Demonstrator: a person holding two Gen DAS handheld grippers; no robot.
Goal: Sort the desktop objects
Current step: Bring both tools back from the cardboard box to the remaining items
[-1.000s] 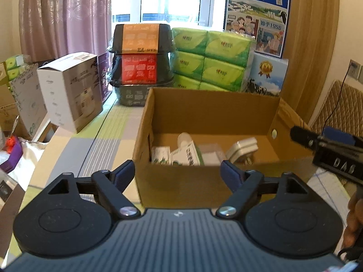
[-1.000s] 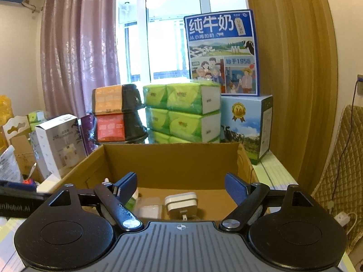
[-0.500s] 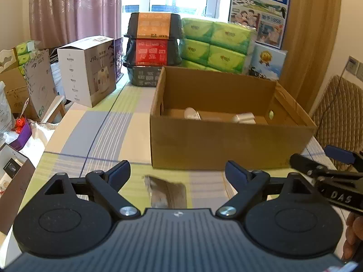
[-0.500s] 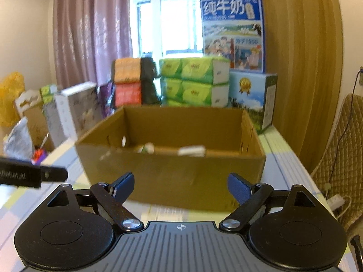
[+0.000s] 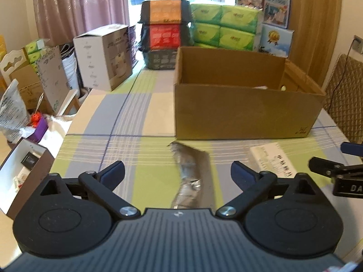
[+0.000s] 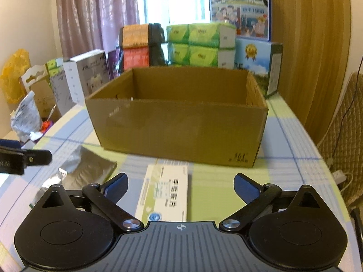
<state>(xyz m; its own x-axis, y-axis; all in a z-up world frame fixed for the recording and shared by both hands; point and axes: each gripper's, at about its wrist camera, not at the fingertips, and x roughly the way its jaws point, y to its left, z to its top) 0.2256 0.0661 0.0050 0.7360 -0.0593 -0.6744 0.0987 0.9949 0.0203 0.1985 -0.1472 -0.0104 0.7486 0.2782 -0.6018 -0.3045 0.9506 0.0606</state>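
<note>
The checked surface (image 5: 127, 117) carries a row of stock along its far edge: a blue milk carton poster-box (image 6: 240, 9) with large Chinese characters and "1956" in part readable, green tissue packs (image 6: 199, 45), orange and red packaged bowls (image 5: 166, 29) and a white box (image 5: 104, 56). Nearer the middle stands the open brown cardboard box (image 6: 179, 122), a small black print at its near right corner (too blurred to read). On the bare surface before it lie a crumpled silver foil pouch (image 5: 192, 176) and, to its right, a flat white-and-green carton (image 6: 164, 195) with black Chinese lettering and a round blue logo. The left gripper (image 5: 178, 174) hovers over the pouch, fingers spread wide and empty. The right gripper (image 6: 180, 183) hangs over the carton, fingers likewise apart, holding nothing.
</note>
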